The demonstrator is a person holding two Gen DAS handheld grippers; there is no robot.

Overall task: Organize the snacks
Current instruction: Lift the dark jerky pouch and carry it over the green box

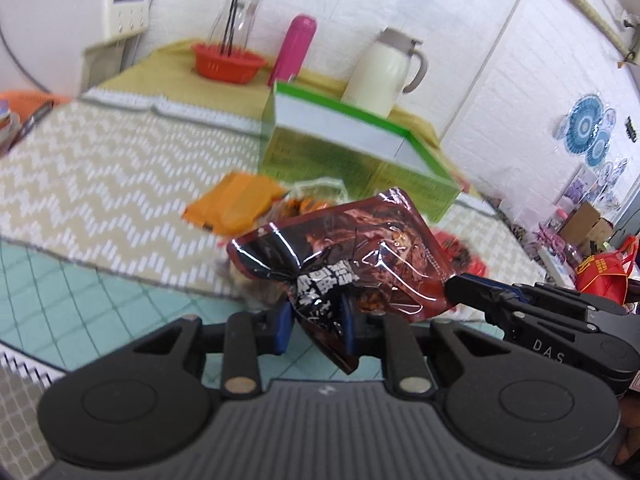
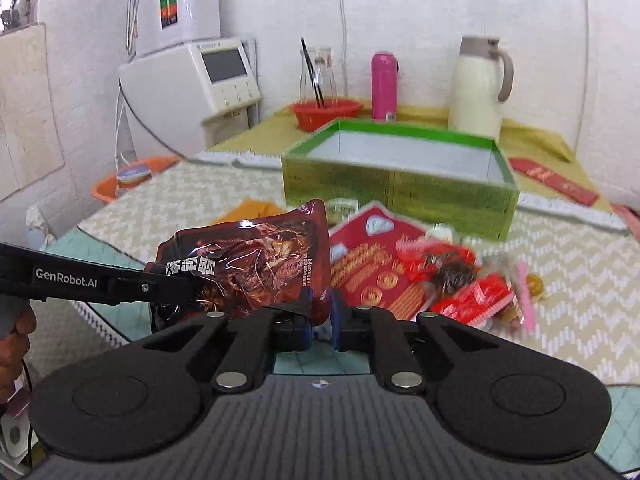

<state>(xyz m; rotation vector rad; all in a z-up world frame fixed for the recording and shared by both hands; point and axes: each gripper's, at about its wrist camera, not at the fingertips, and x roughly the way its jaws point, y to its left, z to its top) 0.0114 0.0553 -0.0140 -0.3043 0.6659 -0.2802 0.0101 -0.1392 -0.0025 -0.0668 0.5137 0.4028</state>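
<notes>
Both claws pinch one dark snack pouch (image 1: 340, 248) — left gripper (image 1: 316, 320), right gripper (image 2: 320, 312). The green box (image 2: 400, 184) lies ahead, open-topped — pouch spans sideways between them.

Between the held dark red snack pouch (image 2: 256, 264) and the open green box (image 2: 400, 176), the way across the table is cluttered: a red biscuit packet (image 2: 376, 264), small red wrappers (image 2: 480, 292) and an orange packet (image 1: 236, 204) lie heaped just before the box's near wall. The box's mouth stands open and unblocked from above. Behind it, a cream thermos jug (image 2: 478, 84), a pink bottle (image 2: 384, 84) and a red basket (image 2: 326, 112) line the wall. The zigzag mat (image 1: 100, 184) to the left lies bare.
</notes>
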